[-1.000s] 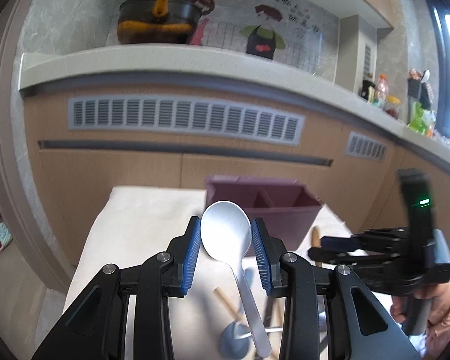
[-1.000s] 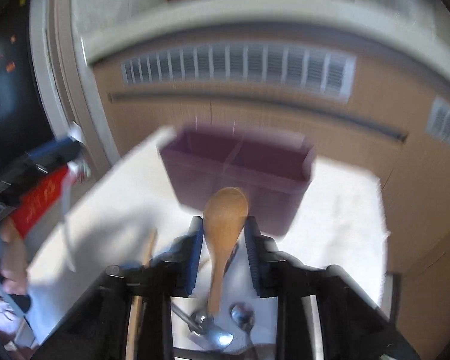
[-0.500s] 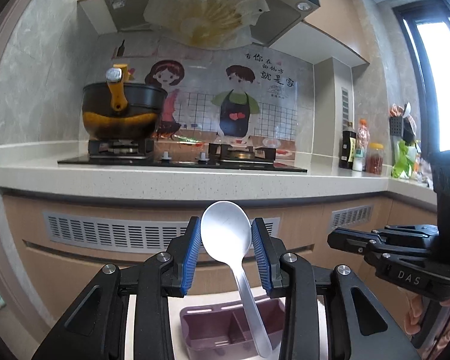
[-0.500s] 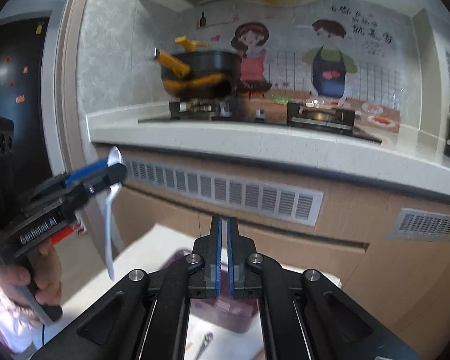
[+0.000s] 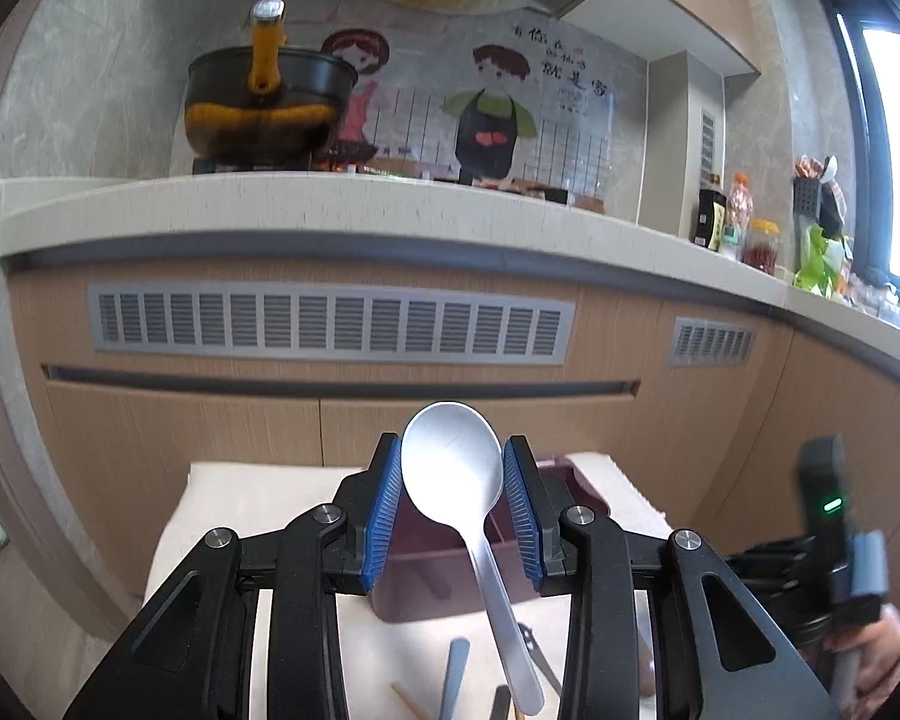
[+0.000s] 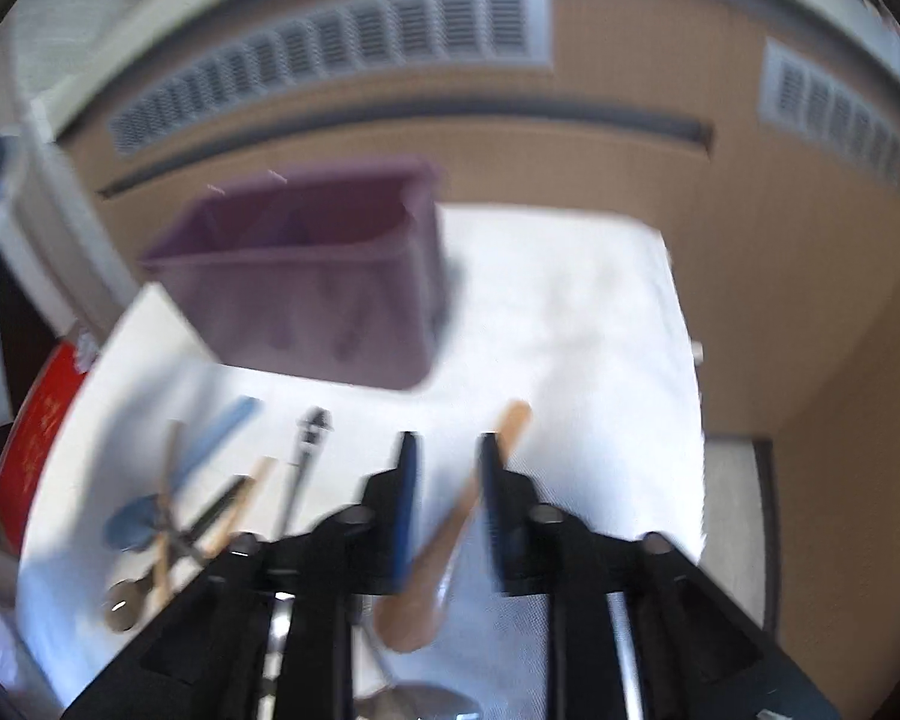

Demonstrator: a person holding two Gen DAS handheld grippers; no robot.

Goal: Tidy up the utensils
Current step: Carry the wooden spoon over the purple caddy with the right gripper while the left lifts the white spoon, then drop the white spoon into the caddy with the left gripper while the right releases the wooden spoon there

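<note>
Metal spoon (image 5: 452, 468) sits clamped in your left fingers (image 5: 384, 516), unfiled; your right fingers (image 6: 405, 498) are opening astride a wooden spoon (image 6: 450, 534) — several utensils (image 6: 198, 498) left of them await the purple bin (image 6: 306, 276).

Right wrist view blurred; purple caddy (image 6: 306, 276) indistinct.

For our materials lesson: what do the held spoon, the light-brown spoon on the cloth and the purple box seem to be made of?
Held spoon: probably metal, matte silver-grey sheen.
Light-brown spoon: likely wood, tan and dull, though blurred.
Purple box: apparently plastic, smooth moulded walls.
</note>
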